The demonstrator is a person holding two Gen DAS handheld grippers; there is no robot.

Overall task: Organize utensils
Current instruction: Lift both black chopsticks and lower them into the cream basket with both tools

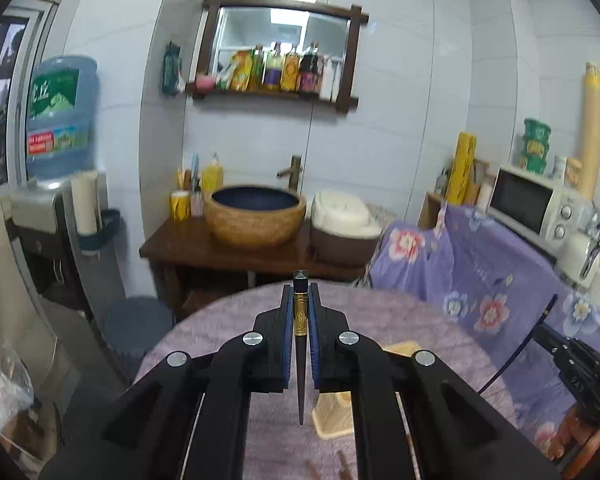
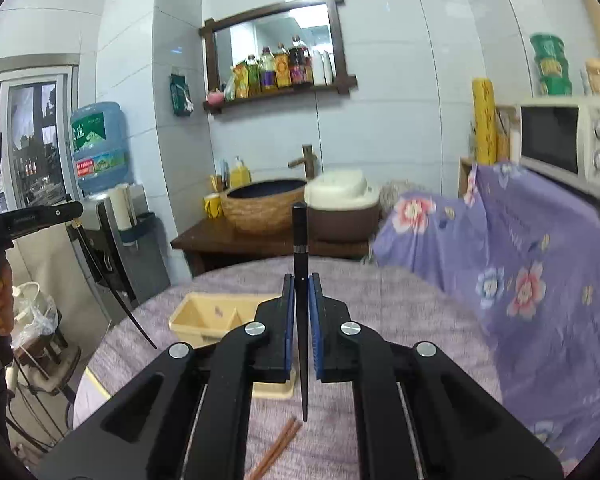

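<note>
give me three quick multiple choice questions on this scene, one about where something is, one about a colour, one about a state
1. Where is the cream divided tray?
A. on the purple-covered round table
B. on the wooden sink stand
C. on top of the microwave

2. What colour is the band on the chopstick in the left tool?
A. red
B. gold
C. white

3. What state is the right tool in?
A. wide open, empty
B. shut on a dark chopstick
C. shut on a spoon

Answers:
1 A, the tray rests on the fuzzy purple cloth.
2 B, a gold band sits between the blue pads.
3 B, both pads press the dark stick upright.
</note>
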